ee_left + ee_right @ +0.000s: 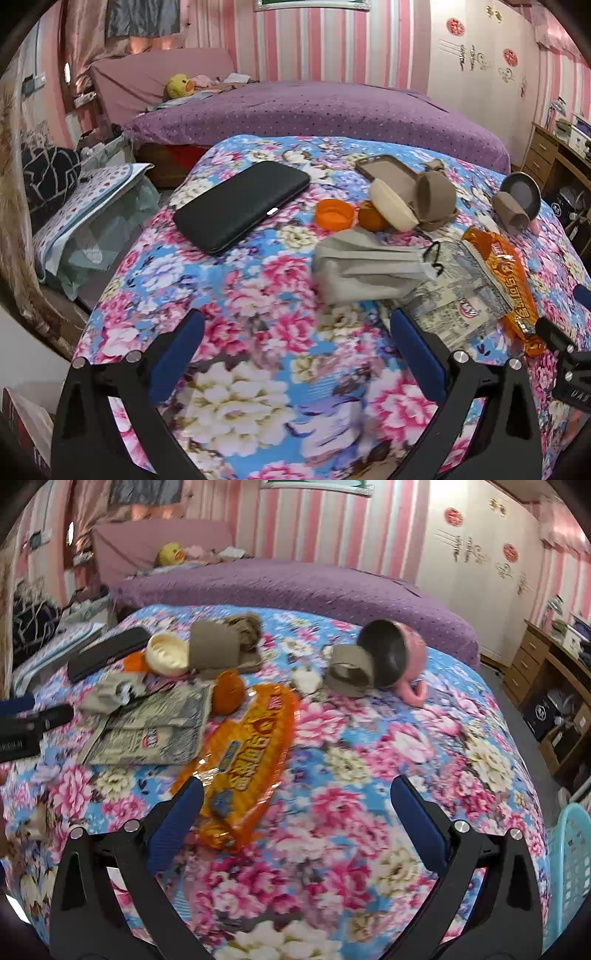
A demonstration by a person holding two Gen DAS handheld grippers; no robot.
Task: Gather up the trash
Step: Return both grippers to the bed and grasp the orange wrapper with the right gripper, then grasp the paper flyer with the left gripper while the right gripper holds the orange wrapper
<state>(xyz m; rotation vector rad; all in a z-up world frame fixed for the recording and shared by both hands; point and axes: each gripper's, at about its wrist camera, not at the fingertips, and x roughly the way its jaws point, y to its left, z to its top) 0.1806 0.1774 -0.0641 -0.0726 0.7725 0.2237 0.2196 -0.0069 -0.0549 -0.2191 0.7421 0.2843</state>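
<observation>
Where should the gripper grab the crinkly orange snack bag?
Probably the near crimped end of the orange snack bag. It lies flat on the floral cloth, its far end by the silver wrapper and tangerine. The open right gripper could pinch it from the front, low.

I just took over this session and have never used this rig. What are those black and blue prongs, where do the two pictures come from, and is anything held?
The prongs are two hand-held grippers, each with a camera looking along its fingers. Both the left gripper and the right gripper are open and hold nothing. They hover over a floral-covered table. On it lie an orange crinkly snack wrapper, a grey printed packet, a crumpled grey face mask, a black phone and a tipped pink mug.
</observation>
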